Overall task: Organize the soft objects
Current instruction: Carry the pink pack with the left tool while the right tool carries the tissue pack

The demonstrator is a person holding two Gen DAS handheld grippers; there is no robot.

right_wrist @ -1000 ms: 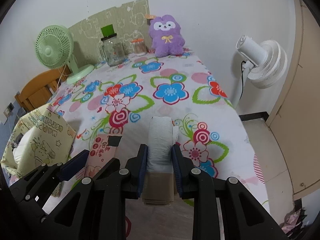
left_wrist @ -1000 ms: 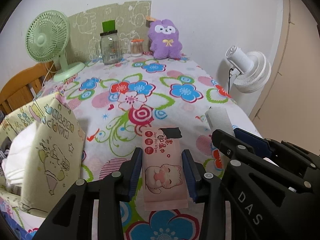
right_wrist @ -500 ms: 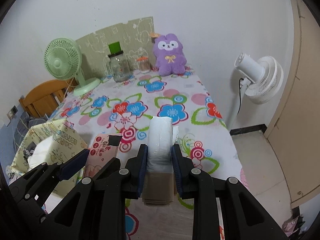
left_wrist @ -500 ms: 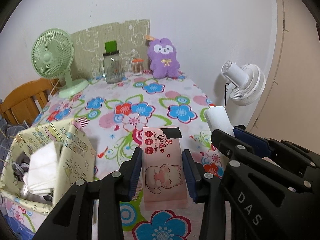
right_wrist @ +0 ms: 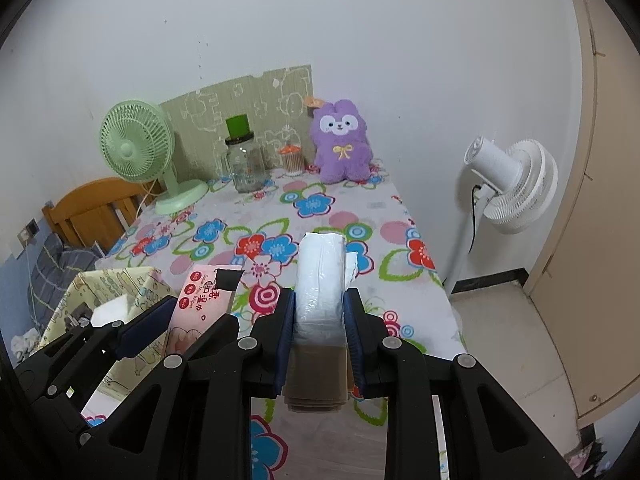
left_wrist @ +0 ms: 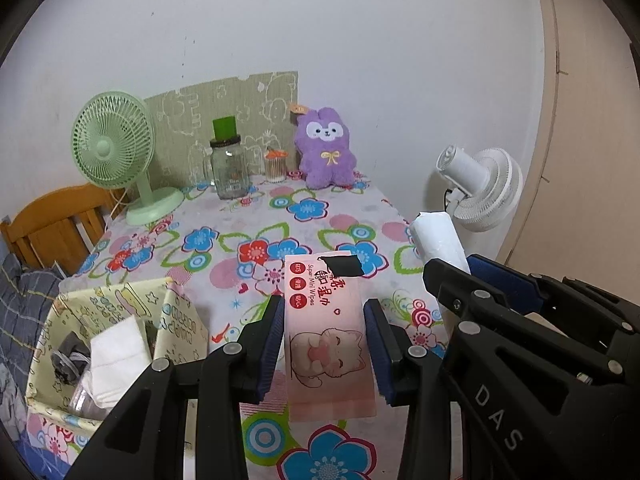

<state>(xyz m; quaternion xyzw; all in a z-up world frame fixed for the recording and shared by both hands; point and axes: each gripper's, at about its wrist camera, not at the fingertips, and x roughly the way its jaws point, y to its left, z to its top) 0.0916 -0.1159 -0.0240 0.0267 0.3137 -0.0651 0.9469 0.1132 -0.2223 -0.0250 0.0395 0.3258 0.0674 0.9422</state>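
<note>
My left gripper [left_wrist: 325, 316] is shut on a pink pack of wet wipes [left_wrist: 326, 328] with a cat picture, held above the flowered table [left_wrist: 224, 240]. My right gripper [right_wrist: 319, 304] is shut on a white tissue pack [right_wrist: 321, 276], also lifted off the table. In the left wrist view the tissue pack [left_wrist: 438, 240] shows at the right; in the right wrist view the wet wipes pack [right_wrist: 202, 300] shows at the left. A yellow fabric storage box [left_wrist: 116, 340] stands at the near left with white cloths and grey items inside.
At the back of the table stand a green desk fan [left_wrist: 116, 152], a glass jar [left_wrist: 228, 168] with a green lid, a small cotton-swab jar [left_wrist: 275, 166] and a purple plush toy [left_wrist: 326, 148]. A white floor fan [right_wrist: 508, 184] stands right of the table; a wooden chair [left_wrist: 52, 228] at left.
Both grippers have risen with their packs, so the table looks farther below and the storage box shows more of its inside. Neither grip has changed.
</note>
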